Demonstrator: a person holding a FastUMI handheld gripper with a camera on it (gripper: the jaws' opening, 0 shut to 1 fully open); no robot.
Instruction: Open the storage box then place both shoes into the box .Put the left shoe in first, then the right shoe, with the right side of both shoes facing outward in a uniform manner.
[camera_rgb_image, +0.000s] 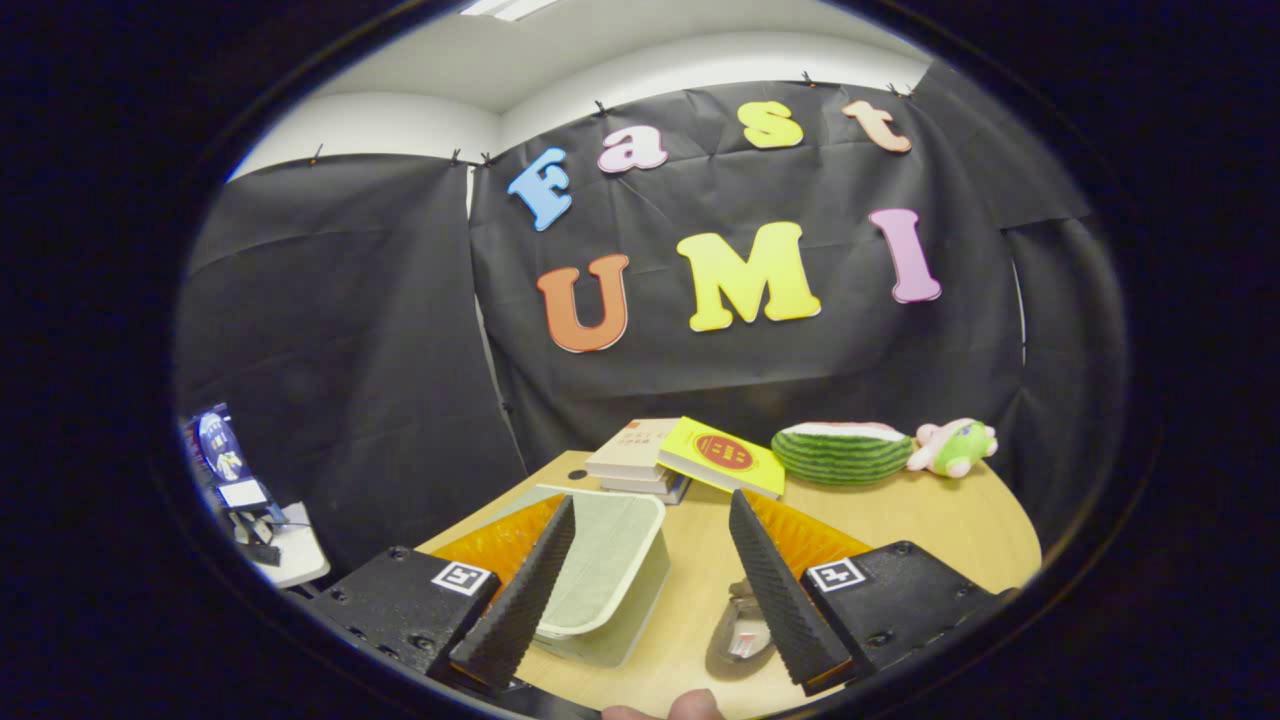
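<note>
My gripper (650, 525) is held above the round wooden table (930, 520), open, with nothing between its fingers. The storage box (610, 575) lies below and between the fingers, nearer the left one: a pale box with a light green panel on top, its lid down. One shoe (740, 635) lies on the table beside the right finger, partly hidden by it; I cannot tell which shoe it is. Orange parts of the gripper show behind both fingers.
Beyond the fingers a stack of books (640, 460) with a yellow book (722, 457) leaning on it stands at the table's far side. A watermelon-shaped toy (840, 452) and a small plush toy (955, 447) lie to their right. A small side table (285, 550) stands far left.
</note>
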